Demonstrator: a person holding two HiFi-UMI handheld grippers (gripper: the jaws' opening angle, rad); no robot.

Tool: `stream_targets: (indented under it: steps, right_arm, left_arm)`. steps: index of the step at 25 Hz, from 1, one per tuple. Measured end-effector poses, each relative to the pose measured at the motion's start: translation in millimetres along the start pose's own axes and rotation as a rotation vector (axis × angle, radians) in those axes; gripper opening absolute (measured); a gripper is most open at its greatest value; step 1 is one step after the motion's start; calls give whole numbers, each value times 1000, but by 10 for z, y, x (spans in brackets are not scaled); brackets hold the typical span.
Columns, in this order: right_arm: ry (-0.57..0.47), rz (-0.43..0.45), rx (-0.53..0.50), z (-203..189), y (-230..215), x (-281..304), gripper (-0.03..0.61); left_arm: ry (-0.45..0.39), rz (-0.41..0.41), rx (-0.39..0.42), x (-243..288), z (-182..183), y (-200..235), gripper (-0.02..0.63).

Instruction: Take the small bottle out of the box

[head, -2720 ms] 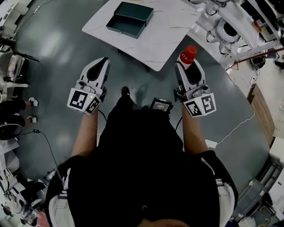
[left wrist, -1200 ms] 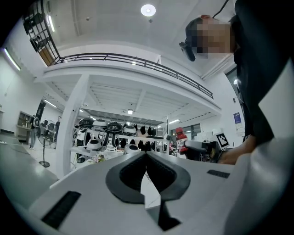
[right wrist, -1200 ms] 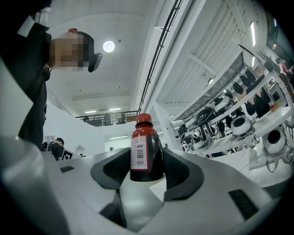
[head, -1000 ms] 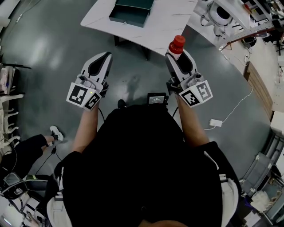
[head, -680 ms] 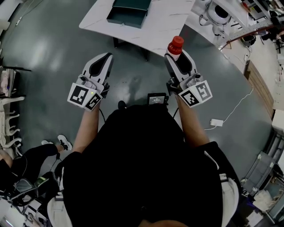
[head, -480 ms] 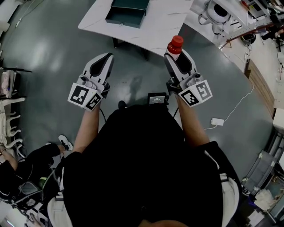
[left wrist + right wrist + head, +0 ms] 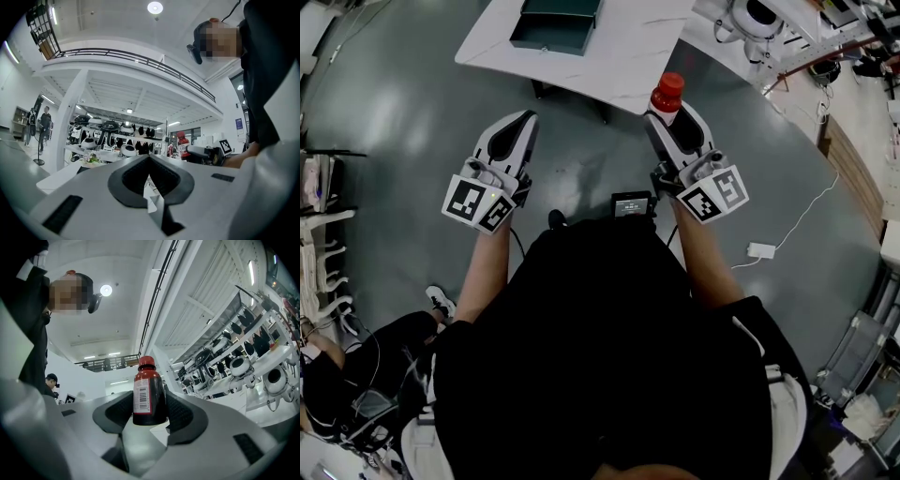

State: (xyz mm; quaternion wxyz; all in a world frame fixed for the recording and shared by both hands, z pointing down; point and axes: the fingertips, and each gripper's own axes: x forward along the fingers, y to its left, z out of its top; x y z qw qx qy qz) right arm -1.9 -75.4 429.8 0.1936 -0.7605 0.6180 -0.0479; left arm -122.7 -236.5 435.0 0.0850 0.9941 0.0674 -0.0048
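My right gripper [image 7: 668,111] is shut on a small dark bottle with a red cap [image 7: 667,90], held upright in front of my body. In the right gripper view the bottle [image 7: 148,393] stands between the two black pads, its white barcode label facing left. My left gripper [image 7: 514,129] is shut with nothing between its jaws; in the left gripper view its pads [image 7: 149,174] meet. The dark green box [image 7: 555,22] lies open on the white table [image 7: 628,52] ahead, well beyond both grippers.
Grey floor lies under both grippers. A small black device [image 7: 630,203] hangs at my waist. White robot parts [image 7: 759,17] crowd the top right, and a white cable and plug [image 7: 762,249] trail on the floor to the right. A person's shoe [image 7: 441,302] is at lower left.
The table and box have slid up and left in the head view as I stepped back. Both grippers keep their pose, the right one still holding the bottle.
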Motion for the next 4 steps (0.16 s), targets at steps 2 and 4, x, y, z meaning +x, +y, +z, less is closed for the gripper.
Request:
stream_targets:
  steps: [2,4]
  right_arm:
    - [1,0,6,26,-66,-17,233]
    - [2,-1,10,58,-116,-10,233]
  left_arm:
    - [4,-2,-3,69,-7,-26,15]
    - [8,-3,-8,125,1,-31,15]
